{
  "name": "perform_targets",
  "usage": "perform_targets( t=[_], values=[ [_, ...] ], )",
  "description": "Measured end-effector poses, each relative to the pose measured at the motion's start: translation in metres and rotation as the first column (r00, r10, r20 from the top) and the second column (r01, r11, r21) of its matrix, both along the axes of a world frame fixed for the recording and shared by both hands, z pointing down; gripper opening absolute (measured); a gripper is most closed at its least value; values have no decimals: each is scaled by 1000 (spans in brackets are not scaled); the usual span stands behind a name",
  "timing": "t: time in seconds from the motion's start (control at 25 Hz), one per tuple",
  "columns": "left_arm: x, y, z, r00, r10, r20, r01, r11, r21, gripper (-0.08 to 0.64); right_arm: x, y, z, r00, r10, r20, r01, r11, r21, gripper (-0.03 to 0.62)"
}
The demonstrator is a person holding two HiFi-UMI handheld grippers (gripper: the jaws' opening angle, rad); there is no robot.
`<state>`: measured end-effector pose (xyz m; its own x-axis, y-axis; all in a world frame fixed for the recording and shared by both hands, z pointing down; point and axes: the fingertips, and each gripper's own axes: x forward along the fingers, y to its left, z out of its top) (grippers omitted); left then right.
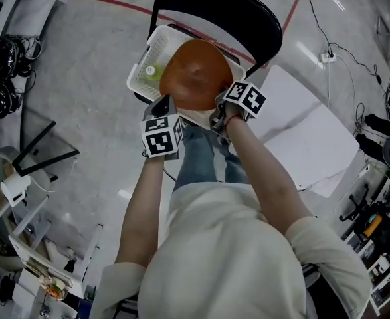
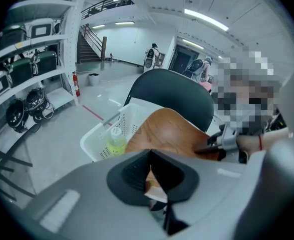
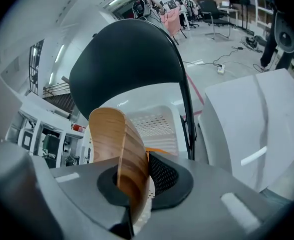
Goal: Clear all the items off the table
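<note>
A round brown wooden plate hangs tilted over a white plastic basket that stands on a black chair. My left gripper is shut on the plate's near left edge, and a sliver of wood shows between its pads. My right gripper is shut on the near right edge. In the right gripper view the plate stands edge-on between the jaws. A bottle of green drink lies in the basket, beside the plate. The right gripper also shows in the left gripper view.
A white table stands to the right of the chair, its top bare where it shows. Shelves with gear and cables line the left side. The chair back rises behind the basket. The floor is grey with a red line.
</note>
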<state>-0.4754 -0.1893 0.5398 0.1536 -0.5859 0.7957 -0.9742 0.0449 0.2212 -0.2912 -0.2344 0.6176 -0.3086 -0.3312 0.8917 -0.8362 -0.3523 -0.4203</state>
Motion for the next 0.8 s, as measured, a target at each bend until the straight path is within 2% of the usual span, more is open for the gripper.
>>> perform_targets(
  t=[0.2, 0.44, 0.6, 0.8],
  values=[
    [-3, -5, 2, 1000, 8, -9, -8, 1000, -2, 8, -7, -2, 4, 1000, 9, 0, -9, 1000, 0, 33],
    [2, -7, 5, 1000, 19, -13, -19, 1000, -8, 8, -21, 0, 8, 997, 7, 82, -7, 1000, 2, 256],
    [3, -6, 4, 1000, 15, -17, -15, 1000, -6, 8, -15, 5, 10, 995, 33, 96, -33, 999, 5, 258],
    [6, -3, 4, 1000, 14, -19, -14, 1000, -9, 8, -10, 4, 1, 998, -8, 61, 5, 999, 45, 299]
  ],
)
